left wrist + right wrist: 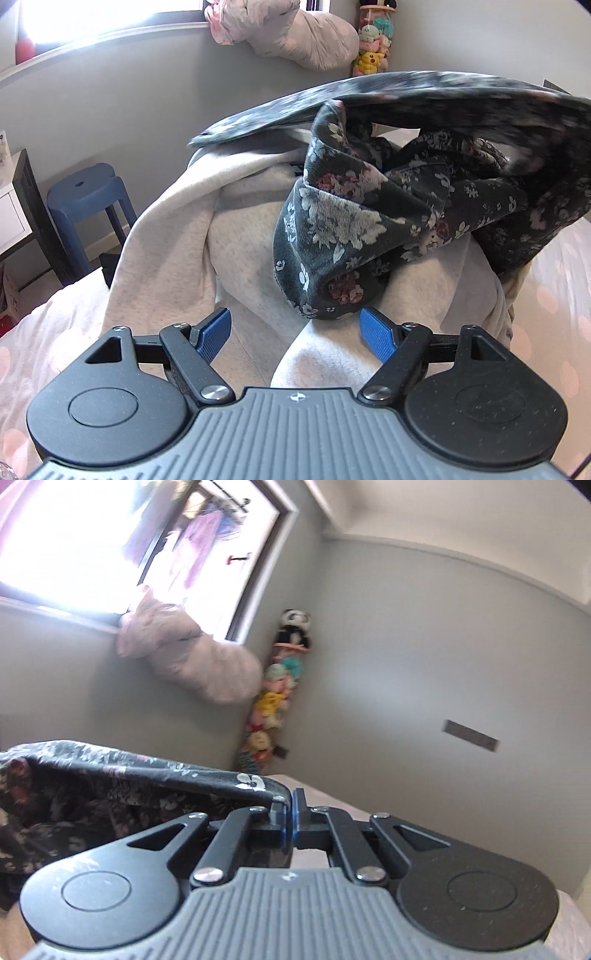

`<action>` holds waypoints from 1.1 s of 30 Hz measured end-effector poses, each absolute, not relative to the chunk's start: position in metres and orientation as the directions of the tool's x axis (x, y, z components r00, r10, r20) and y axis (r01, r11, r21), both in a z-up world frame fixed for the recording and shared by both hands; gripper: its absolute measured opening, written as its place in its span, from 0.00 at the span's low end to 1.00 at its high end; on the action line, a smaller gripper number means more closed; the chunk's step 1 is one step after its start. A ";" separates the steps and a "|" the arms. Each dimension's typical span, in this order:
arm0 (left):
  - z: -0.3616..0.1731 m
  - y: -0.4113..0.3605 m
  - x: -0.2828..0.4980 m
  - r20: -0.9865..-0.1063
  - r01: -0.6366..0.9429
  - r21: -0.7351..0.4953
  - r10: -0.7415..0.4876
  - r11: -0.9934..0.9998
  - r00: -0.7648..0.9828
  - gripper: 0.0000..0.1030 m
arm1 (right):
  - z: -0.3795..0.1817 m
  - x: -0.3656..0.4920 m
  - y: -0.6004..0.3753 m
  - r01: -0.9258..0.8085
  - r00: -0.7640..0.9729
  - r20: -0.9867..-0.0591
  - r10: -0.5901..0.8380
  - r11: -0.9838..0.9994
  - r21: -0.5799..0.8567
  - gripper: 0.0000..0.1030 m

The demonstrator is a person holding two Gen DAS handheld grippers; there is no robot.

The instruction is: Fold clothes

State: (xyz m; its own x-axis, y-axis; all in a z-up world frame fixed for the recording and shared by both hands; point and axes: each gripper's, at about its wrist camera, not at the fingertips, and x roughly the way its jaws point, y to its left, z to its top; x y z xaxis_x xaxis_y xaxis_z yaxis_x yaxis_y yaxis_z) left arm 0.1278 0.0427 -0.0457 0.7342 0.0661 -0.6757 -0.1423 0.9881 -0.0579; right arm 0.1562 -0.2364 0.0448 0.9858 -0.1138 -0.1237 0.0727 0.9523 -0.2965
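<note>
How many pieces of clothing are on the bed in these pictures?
2. The dark floral garment lies bunched on top, one edge pinched in the right gripper. The light grey garment lies underneath, before the open left gripper. More may be hidden below.

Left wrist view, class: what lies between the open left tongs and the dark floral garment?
Only pale grey fleece fabric spans the gap between the left tongs and the floral garment, seen in the left wrist view.

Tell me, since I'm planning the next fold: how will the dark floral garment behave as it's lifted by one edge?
Probably floppy: the dark floral garment sags in deep folds though the right gripper has its jaws shut on one edge. Likely light, since it hangs from that small pinch. It may drag across the pale grey sweatshirt beneath rather than slide clear.
</note>
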 end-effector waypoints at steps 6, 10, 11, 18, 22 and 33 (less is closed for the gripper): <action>-0.029 0.024 0.117 -0.640 -0.099 -0.042 0.049 0.994 0.767 0.74 | 0.062 0.113 -0.318 0.228 0.957 -0.126 -0.262 0.946 -0.231 0.03; -0.021 0.006 0.112 -0.620 -0.057 -0.021 0.032 0.998 0.784 0.74 | 0.068 0.065 -0.358 0.319 0.933 -0.098 -0.347 0.922 -0.221 0.03; -0.019 0.001 0.111 -0.617 -0.048 -0.014 0.029 0.999 0.786 0.74 | 0.071 0.054 -0.369 0.345 0.925 -0.090 -0.368 0.917 -0.201 0.03; -0.010 -0.038 0.099 -0.594 0.026 0.029 -0.004 0.999 0.805 0.74 | 0.083 -0.027 -0.433 0.543 0.834 -0.015 -0.552 0.825 -0.156 0.03; -0.007 -0.069 0.096 -0.588 0.081 0.030 -0.048 0.996 0.807 0.74 | 0.089 -0.080 -0.470 0.656 0.748 0.007 -0.664 0.737 -0.163 0.03; -0.023 -0.159 0.083 -0.633 0.299 0.115 -0.162 0.947 0.757 0.74 | -0.009 -0.147 -0.491 0.537 0.737 -0.386 -0.555 0.827 -0.164 0.23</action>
